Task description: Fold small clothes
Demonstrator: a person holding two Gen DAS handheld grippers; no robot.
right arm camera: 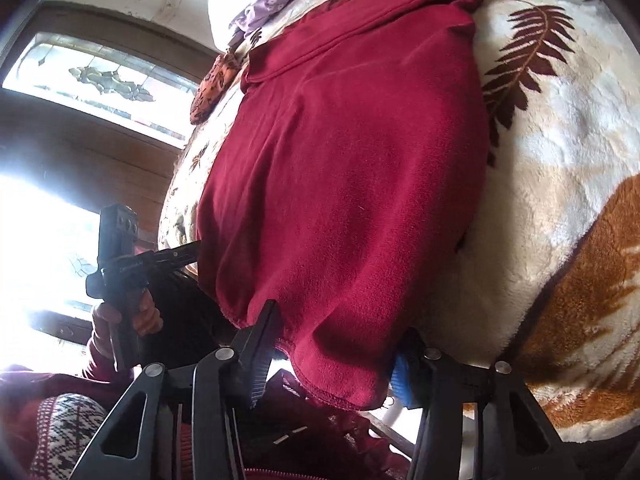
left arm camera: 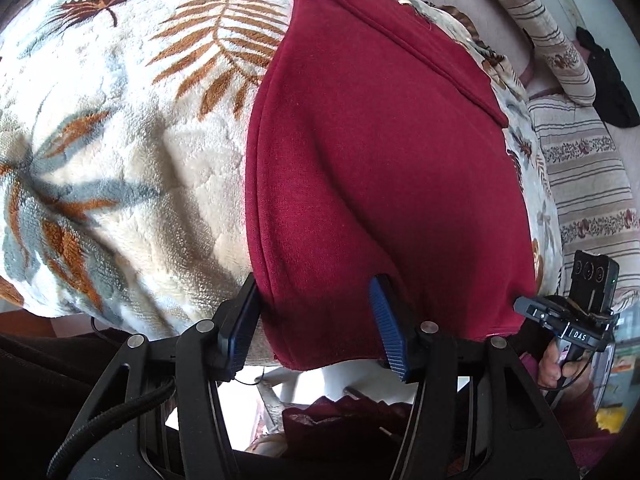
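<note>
A dark red fleece garment (left arm camera: 380, 152) lies spread on a cream blanket with a leaf print (left arm camera: 120, 120); its hem is nearest me. My left gripper (left arm camera: 316, 284) stands open astride the hem's left corner: one finger is beside the edge and the blue-padded one rests on the cloth. My right gripper (right arm camera: 340, 324) is at the hem's other corner (right arm camera: 340, 384). That corner hangs between its jaws and hides the right finger, and a gap shows beside the left finger (right arm camera: 260, 344). Each wrist view also shows the other gripper (left arm camera: 528, 308) (right arm camera: 188, 254) at the garment's edge.
Striped floral bedding and a pillow (left arm camera: 560, 40) lie beyond the blanket, with a black item (left arm camera: 612, 88) behind. An orange patterned cloth (right arm camera: 212, 88) and a purple one (right arm camera: 260, 4) sit near a window (right arm camera: 92, 76). A hand (right arm camera: 140, 316) holds the left gripper's handle.
</note>
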